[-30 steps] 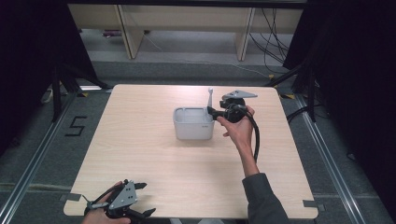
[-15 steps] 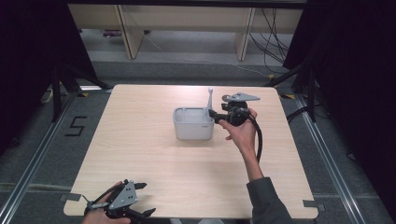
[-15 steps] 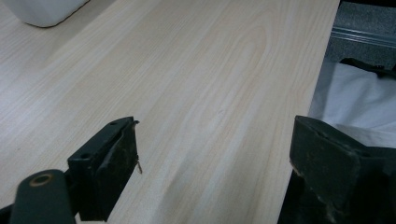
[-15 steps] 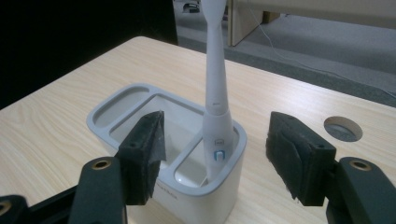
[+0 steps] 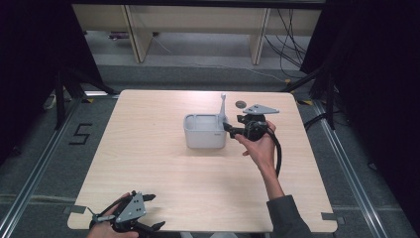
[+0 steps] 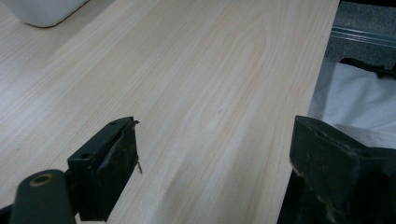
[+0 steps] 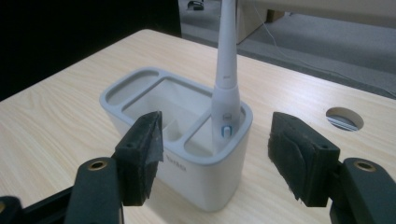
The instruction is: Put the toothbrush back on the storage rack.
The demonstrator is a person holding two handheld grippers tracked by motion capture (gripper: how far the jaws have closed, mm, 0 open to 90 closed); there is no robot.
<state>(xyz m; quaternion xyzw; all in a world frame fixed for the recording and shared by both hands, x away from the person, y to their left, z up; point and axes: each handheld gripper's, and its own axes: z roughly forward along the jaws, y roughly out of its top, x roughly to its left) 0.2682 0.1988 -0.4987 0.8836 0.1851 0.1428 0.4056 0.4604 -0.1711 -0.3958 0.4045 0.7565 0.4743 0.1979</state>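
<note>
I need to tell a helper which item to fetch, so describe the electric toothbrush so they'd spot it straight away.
On the light wooden table, find the white rectangular plastic holder with a grey rim near the far middle. The slim white electric toothbrush stands upright in the holder's end compartment, on the side nearest the right gripper. It is the only tall thing rising above the rim, with a small blue button low on its handle.

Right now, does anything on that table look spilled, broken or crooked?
Nothing stands out. The electric toothbrush stands nearly upright in an end slot of the white holder, which sits flat on the table. No spill or damage shows.
</note>
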